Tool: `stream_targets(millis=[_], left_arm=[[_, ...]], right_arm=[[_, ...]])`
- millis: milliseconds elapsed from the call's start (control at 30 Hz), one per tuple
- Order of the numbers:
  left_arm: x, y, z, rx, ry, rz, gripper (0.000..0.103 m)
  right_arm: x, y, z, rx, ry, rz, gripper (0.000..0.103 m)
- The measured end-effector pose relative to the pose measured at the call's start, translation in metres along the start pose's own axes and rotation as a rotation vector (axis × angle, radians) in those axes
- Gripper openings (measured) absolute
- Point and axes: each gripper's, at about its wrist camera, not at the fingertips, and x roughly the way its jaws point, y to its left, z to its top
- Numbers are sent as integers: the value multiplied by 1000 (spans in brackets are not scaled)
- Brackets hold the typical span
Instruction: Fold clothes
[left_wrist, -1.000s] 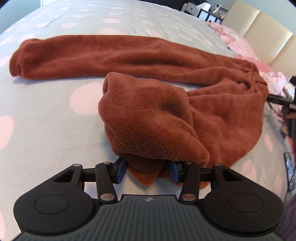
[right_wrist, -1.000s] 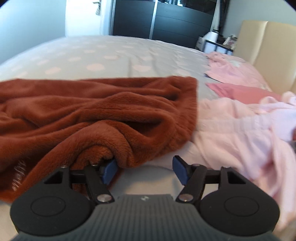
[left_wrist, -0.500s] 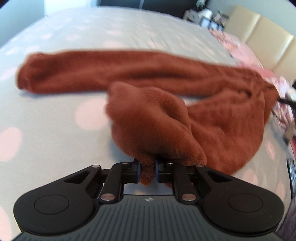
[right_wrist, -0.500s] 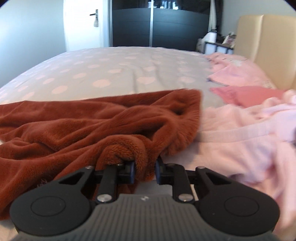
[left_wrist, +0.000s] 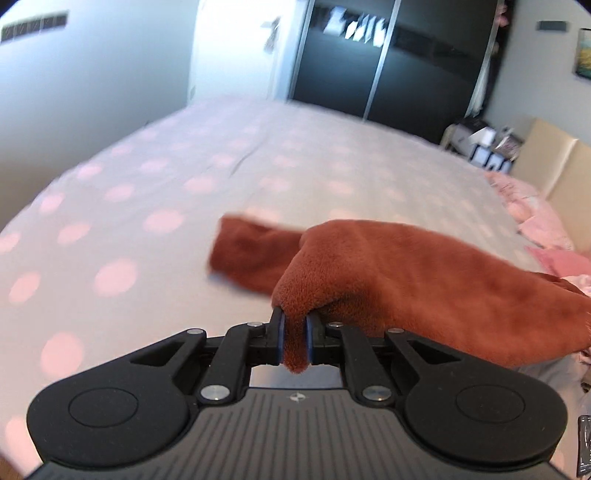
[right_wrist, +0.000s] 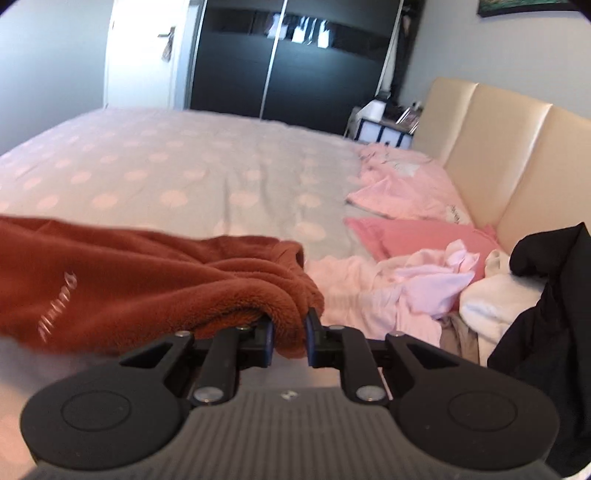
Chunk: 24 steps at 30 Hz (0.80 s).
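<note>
A rust-brown fleece garment hangs lifted above the dotted bedspread, stretched between both grippers. My left gripper is shut on a pinched fold at one end; a trailing part still droops toward the bed. In the right wrist view the same brown garment, with pale lettering on it, sags off to the left. My right gripper has a thick bunch of its fabric between the pads, and the jaws are still closing on it.
Pink clothes lie by the cream headboard. A heap of pink and white laundry sits to the right, with a black garment beside it. A dark wardrobe stands beyond the bed.
Both grippers went from open around the brown fabric to shut on it, then rose, lifting the garment off the bed. Both views now look higher across the room.
</note>
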Motion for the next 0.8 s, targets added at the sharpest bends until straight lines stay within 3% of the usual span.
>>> stream_targets(millis=[133,300,467,667,800], left_arm=[[30,17,-10,38,138,78,9],[60,31,-29,66,232,143,9],[78,38,-37,60,272,164,10],[81,29,-37,89,269,182,10],[82,28,-36,86,263,184,10]], right_arm=[[15,3,-18,65,100,77,39],[27,9,-47,88,141,93,39],[35,10,-79,15,141,121,39],[65,34,-115,-263,189,111,39],[76,39,-110,-258,133,150,37]])
